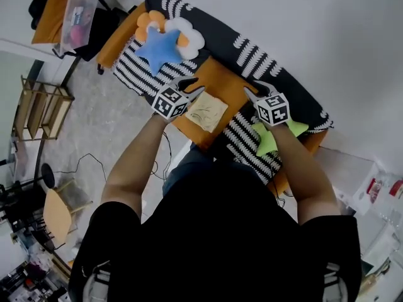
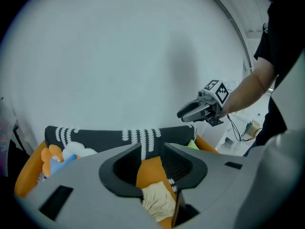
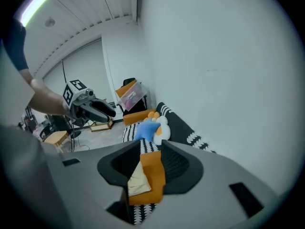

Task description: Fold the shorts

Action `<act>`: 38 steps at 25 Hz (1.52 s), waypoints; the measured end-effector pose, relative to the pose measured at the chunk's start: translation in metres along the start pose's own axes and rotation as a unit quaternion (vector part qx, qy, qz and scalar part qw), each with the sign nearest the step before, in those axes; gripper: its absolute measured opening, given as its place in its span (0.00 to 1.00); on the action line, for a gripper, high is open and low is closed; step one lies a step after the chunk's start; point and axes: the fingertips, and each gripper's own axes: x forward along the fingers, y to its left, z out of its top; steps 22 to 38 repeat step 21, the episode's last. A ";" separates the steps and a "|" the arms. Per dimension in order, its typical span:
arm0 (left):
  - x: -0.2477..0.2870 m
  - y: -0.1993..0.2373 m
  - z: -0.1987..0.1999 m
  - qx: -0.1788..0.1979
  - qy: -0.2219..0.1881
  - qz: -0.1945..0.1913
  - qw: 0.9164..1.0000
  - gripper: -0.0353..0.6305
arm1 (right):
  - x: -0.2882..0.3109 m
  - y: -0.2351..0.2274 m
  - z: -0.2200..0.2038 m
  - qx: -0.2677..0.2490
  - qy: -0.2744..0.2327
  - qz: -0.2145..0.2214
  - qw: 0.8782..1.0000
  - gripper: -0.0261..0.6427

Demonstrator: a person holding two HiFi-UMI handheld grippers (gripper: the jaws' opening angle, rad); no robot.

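Observation:
The beige shorts (image 1: 206,111) lie folded into a small square on an orange cushion (image 1: 221,80) of the striped sofa. Both grippers hang in the air above the sofa, apart from the cloth. My left gripper (image 1: 192,85) is just left of the shorts and open, with nothing between its pads. My right gripper (image 1: 255,92) is to their right, also open and empty. In the left gripper view the shorts (image 2: 157,200) show far below through the gap of the jaws, and the right gripper (image 2: 188,112) floats at the right. The right gripper view shows the shorts (image 3: 137,180) the same way, with the left gripper (image 3: 106,111) at the left.
A blue star pillow (image 1: 160,46) and a flower pillow (image 1: 191,38) sit at the sofa's far left end. Under my right wrist lies a green star pillow (image 1: 267,138). A clear storage box (image 1: 79,10), a wooden rack (image 1: 41,106) and a stool (image 1: 56,214) stand on the floor at left.

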 end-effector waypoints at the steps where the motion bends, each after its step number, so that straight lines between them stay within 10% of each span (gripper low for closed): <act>1: -0.001 -0.003 0.011 0.000 -0.010 0.002 1.000 0.28 | -0.010 -0.004 0.006 0.004 -0.009 -0.006 1.000 0.25; 21: -0.026 -0.055 0.126 0.043 -0.093 0.012 0.995 0.29 | -0.160 -0.059 0.061 0.040 -0.123 -0.089 0.988 0.24; 38: -0.026 -0.055 0.126 0.043 -0.093 0.012 0.995 0.29 | -0.160 -0.059 0.061 0.040 -0.123 -0.089 0.988 0.24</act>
